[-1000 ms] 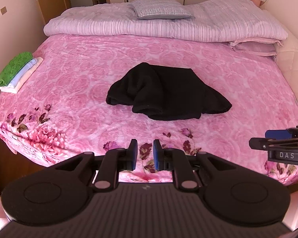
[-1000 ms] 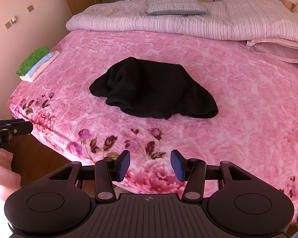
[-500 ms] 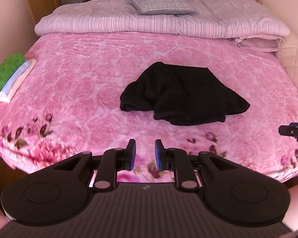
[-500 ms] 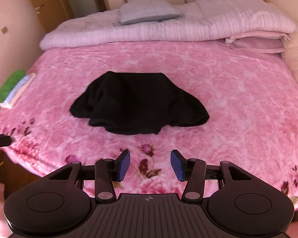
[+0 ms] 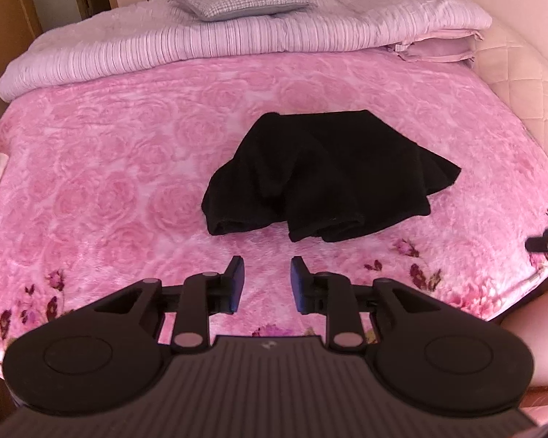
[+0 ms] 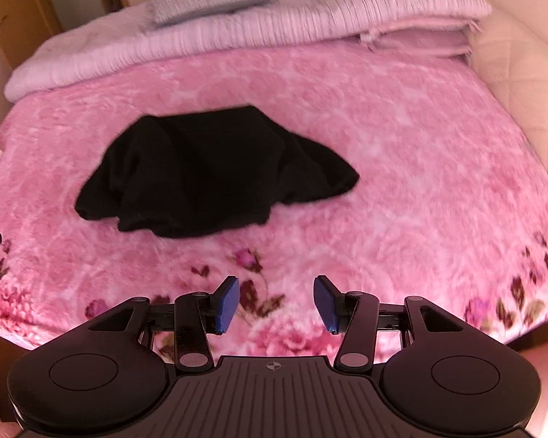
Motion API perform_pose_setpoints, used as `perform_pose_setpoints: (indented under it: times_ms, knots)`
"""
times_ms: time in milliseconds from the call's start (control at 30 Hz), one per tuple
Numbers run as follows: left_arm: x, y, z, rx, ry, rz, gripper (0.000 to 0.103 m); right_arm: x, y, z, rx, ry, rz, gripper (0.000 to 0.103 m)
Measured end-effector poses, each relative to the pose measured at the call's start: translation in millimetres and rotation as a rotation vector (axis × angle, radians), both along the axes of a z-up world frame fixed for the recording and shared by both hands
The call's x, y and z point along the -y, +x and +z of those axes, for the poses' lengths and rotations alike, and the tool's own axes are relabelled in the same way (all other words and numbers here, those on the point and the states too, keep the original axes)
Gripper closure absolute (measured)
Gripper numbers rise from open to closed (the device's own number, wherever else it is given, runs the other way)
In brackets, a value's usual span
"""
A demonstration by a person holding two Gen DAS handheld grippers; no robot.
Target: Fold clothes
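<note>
Presently, one black garment (image 5: 321, 179) is found crumpled near the middle of the pink floral blanket (image 5: 109, 168) that covers the bed, well short of the striped quilt (image 5: 237, 36) and grey pillow (image 5: 237, 0) at the far end. It has not been spread or folded; a rolled hem is turned toward the near edge of the bed.

The left gripper (image 5: 265, 280) is held above the near part of the blanket with its jaws opening; nothing lies between them and nothing is touched. The right gripper (image 6: 277, 301) is likewise held apart and empty over the printed flower border, its blue pads (image 6: 227, 303) clear of all fabric.

The governing relation is recorded as follows. In the left wrist view the garment lies ahead of the jaws and slightly right of their centre line, its near hem close beyond the fingertips. In the right wrist view it (image 6: 208, 175) lies ahead and to the left, further off. The left gripper is therefore judged the nearer. The garment's long axis is judged to run left to right across the bed, roughly crosswise to both grippers, with one pointed corner at the right end.

The step in hand is assessed as an approach before the first grasp. The right wrist view is blurred, so finer fabric detail cannot be confirmed there.
</note>
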State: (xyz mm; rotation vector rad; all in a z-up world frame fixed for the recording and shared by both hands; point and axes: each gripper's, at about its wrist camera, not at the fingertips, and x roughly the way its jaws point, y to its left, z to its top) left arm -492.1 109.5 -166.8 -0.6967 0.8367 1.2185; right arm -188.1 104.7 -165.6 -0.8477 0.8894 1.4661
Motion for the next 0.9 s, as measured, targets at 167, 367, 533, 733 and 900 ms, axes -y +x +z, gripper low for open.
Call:
perform_pose_setpoints:
  times_ms: [167,367,533,733,900]
  knots:
    - [-7,1,-32,0.007,-0.013,-0.038,0.079,-12,-4,-30,0.039,-0.047,0.019,0.054]
    - [-18,20,-72,-0.031,0.015,-0.091,0.079,-37,2,-72,0.012,-0.032,0.014,0.054]
    - [-26,36,-107,-0.076,0.02,-0.105,0.079,-56,20,-107,-0.025,-0.037,-0.011,0.054]
    - [-34,51,-138,-0.131,0.008,-0.115,0.079,-71,44,-141,-0.017,-0.088,0.0,0.054]
    - [-38,68,-154,-0.167,0.005,-0.128,0.078,-82,53,-161,-0.023,-0.11,0.027,0.054]
